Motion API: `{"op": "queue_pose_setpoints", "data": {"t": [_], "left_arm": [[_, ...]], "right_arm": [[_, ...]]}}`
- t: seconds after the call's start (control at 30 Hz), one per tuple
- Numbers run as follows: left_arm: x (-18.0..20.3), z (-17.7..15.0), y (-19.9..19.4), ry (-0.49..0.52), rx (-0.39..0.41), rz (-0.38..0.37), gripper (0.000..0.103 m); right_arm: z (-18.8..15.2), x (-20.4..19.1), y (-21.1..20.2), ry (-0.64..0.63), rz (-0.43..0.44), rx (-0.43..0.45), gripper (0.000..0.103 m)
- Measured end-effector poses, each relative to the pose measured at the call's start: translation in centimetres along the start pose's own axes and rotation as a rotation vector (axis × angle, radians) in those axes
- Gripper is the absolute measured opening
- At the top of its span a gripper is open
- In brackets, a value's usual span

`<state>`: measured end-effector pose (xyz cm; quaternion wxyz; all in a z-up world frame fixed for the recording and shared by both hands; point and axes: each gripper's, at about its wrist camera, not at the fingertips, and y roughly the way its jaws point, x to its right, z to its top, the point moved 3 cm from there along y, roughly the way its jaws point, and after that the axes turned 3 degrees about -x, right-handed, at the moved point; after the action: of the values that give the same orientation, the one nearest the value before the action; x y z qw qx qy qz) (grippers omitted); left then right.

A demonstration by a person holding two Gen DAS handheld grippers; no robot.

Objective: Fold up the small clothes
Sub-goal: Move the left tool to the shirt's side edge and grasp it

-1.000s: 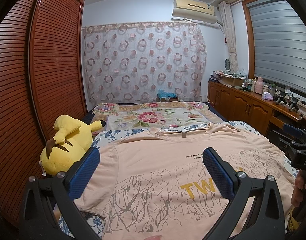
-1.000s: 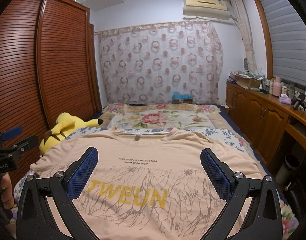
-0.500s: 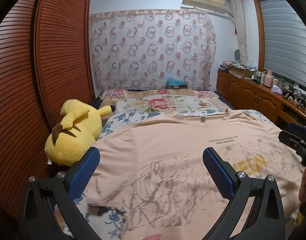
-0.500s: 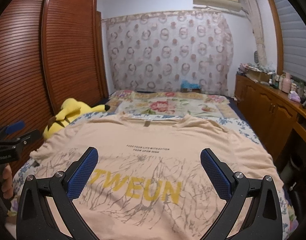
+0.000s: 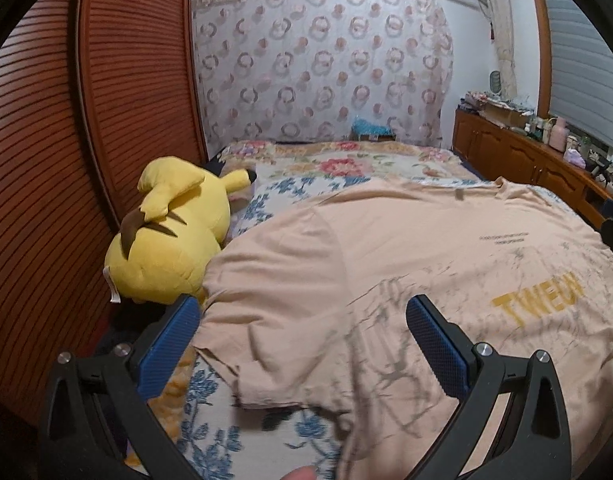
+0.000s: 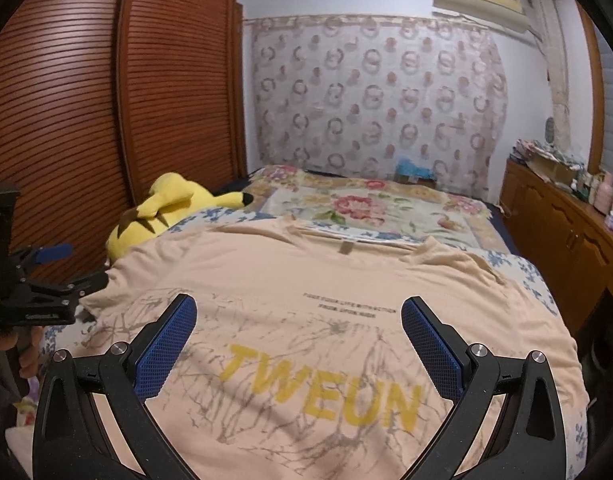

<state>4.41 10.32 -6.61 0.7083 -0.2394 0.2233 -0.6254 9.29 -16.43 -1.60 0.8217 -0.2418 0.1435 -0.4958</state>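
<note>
Peach cotton T-shirt (image 6: 346, 280) spread flat, front up, across most of a bed (image 6: 386, 204) with blue-flowered and pink-flowered covers. Yellow letters "TWEUN" readable on the chest; two lines of small dark print above them too blurred to read. Bottom hem cut off by the frame edge in the right wrist view. Near sleeve (image 5: 266, 344) lying wrinkled over the blue-flowered sheet, just ahead of the left tool. Tall slatted wooden wardrobe (image 6: 86, 120) along the left wall, patterned curtain (image 6: 378, 100) behind the bed. Wooden cabinet (image 6: 566, 232) on the right with small bottles and clutter on top, too small to identify. Yellow plush toy (image 5: 174, 240) lying beside the wardrobe, touching the shirt's sleeve edge, face hidden. Left tool (image 5: 302, 344) spread wide above the sleeve, holding nothing. Right tool (image 6: 298, 344) likewise spread wide above the chest print, empty. Left tool also visible at the left edge of the right wrist view, partly cut off, with a hand (image 6: 24, 354) gripping its handle. Fingertip (image 5: 302, 474) just showing at the bottom edge of the left wrist view.
</note>
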Motion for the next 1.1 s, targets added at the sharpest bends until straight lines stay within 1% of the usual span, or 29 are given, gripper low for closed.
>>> {"op": "queue_pose_setpoints", "data": {"t": [0.23, 0.4, 0.47, 0.57, 0.63, 0.67, 0.73, 0.77, 0.83, 0.93, 1.0, 1.1], "left_arm": [[-2.9, -0.2, 1.8, 0.002, -0.057, -0.005, 0.103], [-5.4, 0.0, 3.3, 0.008, -0.106, 0.007, 0.103], [-6.2, -0.1, 3.9, 0.005, -0.127, 0.0, 0.103], [-7.5, -0.1, 4.8, -0.012, -0.155, -0.016, 0.099], [-8.2, -0.1, 5.5, -0.034, -0.186, -0.056, 0.089], [-8.5, 0.0, 5.8, -0.045, -0.192, -0.074, 0.087], [-9.2, 0.1, 6.7, -0.084, -0.219, -0.122, 0.075], [-9.2, 0.2, 7.1, -0.094, -0.23, -0.132, 0.073], [-9.5, 0.3, 7.9, -0.101, -0.255, -0.129, 0.059], [-9.5, 0.3, 8.9, -0.112, -0.287, -0.157, 0.048], [-9.4, 0.2, 9.3, -0.102, -0.301, -0.157, 0.044], [-9.3, 0.2, 9.3, -0.087, -0.298, -0.169, 0.037]], "right_arm": [[0.0, -1.0, 1.5, -0.022, 0.023, -0.029, 0.103], [-1.3, -1.2, 4.2, -0.035, 0.065, -0.123, 0.103], [-1.8, -1.3, 5.0, -0.034, 0.072, -0.15, 0.103], [-2.5, -1.4, 5.9, -0.033, 0.088, -0.185, 0.103], [-2.9, -1.5, 6.2, -0.036, 0.096, -0.203, 0.103], [-3.0, -1.6, 6.3, -0.038, 0.098, -0.208, 0.103], [-3.1, -1.8, 6.3, -0.038, 0.106, -0.215, 0.103], [-3.2, -1.9, 6.3, -0.038, 0.111, -0.217, 0.103], [-3.2, -2.0, 6.4, -0.043, 0.116, -0.218, 0.103], [-3.3, -2.2, 6.4, -0.052, 0.126, -0.223, 0.103], [-3.4, -2.4, 6.4, -0.061, 0.137, -0.229, 0.103], [-3.5, -2.8, 6.6, -0.076, 0.154, -0.243, 0.103]]}}
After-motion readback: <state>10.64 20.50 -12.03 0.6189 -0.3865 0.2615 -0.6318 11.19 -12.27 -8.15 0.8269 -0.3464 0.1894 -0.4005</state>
